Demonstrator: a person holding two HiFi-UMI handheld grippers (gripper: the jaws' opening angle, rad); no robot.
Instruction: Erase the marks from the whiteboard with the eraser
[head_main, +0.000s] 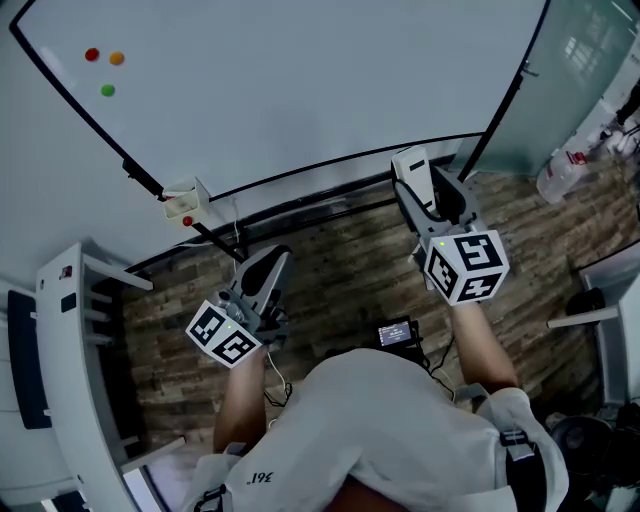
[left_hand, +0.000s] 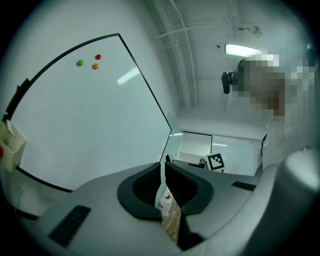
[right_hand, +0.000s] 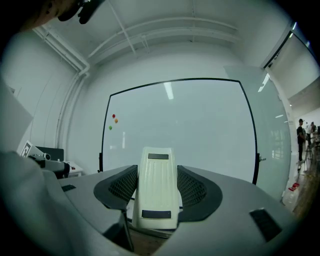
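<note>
A large whiteboard (head_main: 300, 80) with a black frame fills the wall ahead; its surface (right_hand: 190, 130) looks blank, with no marks that I can make out. Three round magnets, red (head_main: 92, 55), orange (head_main: 117, 58) and green (head_main: 107, 90), sit at its upper left. My right gripper (head_main: 415, 175) is shut on a cream eraser (right_hand: 157, 192), held a little short of the board's lower edge. My left gripper (head_main: 268, 268) is lower and to the left, its jaws nearly together with nothing between them (left_hand: 162, 192).
A small cream box (head_main: 186, 200) with a red dot hangs at the board's lower left edge. A white shelf unit (head_main: 75, 370) stands at the left. A plastic bottle (head_main: 560, 172) lies on the brick-pattern floor (head_main: 340, 270) at right, beside a glass partition (head_main: 585, 70).
</note>
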